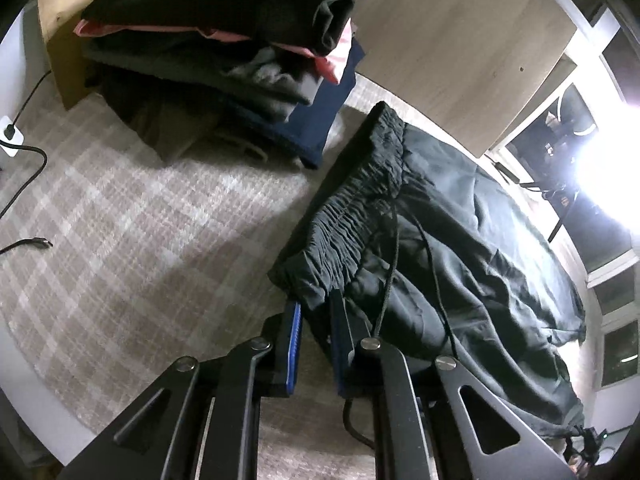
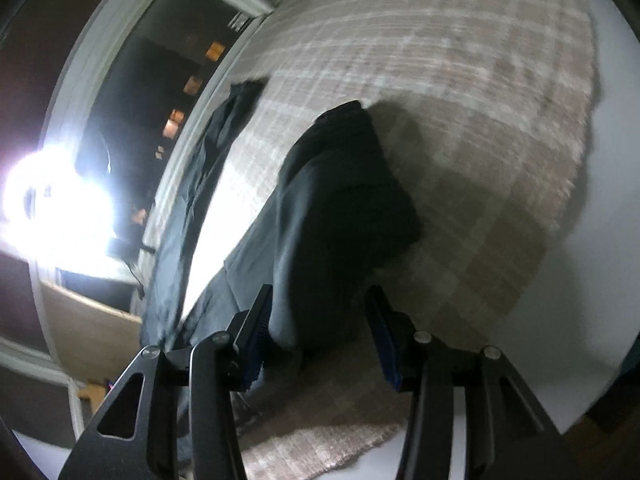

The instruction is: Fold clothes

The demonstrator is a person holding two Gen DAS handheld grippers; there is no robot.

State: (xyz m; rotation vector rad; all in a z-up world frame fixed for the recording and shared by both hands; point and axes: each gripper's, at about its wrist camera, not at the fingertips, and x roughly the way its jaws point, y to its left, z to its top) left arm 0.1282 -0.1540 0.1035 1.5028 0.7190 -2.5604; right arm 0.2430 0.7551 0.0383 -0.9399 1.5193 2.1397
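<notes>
A black garment (image 1: pixel 460 240) with a gathered elastic waistband (image 1: pixel 352 200) and a drawstring lies spread on a beige plaid rug (image 1: pixel 140 220). My left gripper (image 1: pixel 317 310) is shut on the near corner of that waistband, with the cloth bunched between its blue pads. In the right wrist view, a fold of the dark garment (image 2: pixel 332 208) stands up from the rug (image 2: pixel 460 80) and hangs down between the fingers. My right gripper (image 2: pixel 320 296) is open. Its left pad is against the cloth and its right pad is apart from it.
A stack of folded clothes (image 1: pixel 208 40) in black, pink, grey and navy sits at the rug's far side, against a wooden board (image 1: pixel 460 40). Cables (image 1: pixel 24 160) lie at the left edge. A glaring lamp (image 1: pixel 608 176) and windows are to the right.
</notes>
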